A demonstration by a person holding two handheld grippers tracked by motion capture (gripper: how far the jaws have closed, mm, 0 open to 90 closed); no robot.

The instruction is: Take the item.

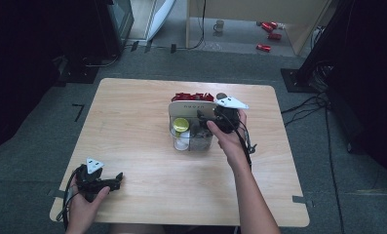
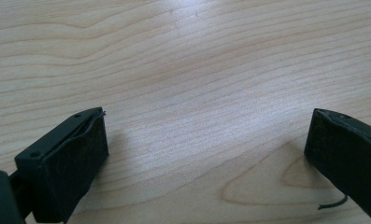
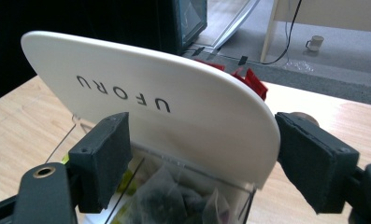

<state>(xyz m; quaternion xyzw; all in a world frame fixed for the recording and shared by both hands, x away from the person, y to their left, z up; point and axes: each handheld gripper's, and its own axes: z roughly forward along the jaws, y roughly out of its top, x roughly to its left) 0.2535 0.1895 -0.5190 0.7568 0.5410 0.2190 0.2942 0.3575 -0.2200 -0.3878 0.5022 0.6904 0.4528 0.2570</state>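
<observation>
1. A clear box (image 1: 192, 134) with a white lid (image 1: 192, 108) stands near the middle of the wooden bench (image 1: 132, 126), a little toward the far side.
2. The lid is raised and tilts up from the box; in the right gripper view its underside (image 3: 174, 107) faces the camera and carries the letters "UFORU".
3. Inside the box the high view shows a round yellow-green cap (image 1: 181, 125) on the left and darker contents on the right; the right gripper view shows tea bags (image 3: 174, 196) in see-through wrappers below the lid.
4. The right claw (image 1: 223, 117) is at the right side of the box, held by the person's right hand (image 1: 232, 141). Its jaws stand wide apart, one on each side of the lid's lower part, with a gap at each side; they grip nothing.
5. Something red (image 1: 193, 96) lies on the bench just behind the box.
6. The left claw (image 1: 114, 179) rests low at the near left corner of the bench, held in the left hand (image 1: 84, 207), well apart from the box. Its jaws are wide, with bare wood between them.
7. On the floor beyond the bench stand a mug (image 1: 219, 25) and several red cans (image 1: 268, 28).
</observation>
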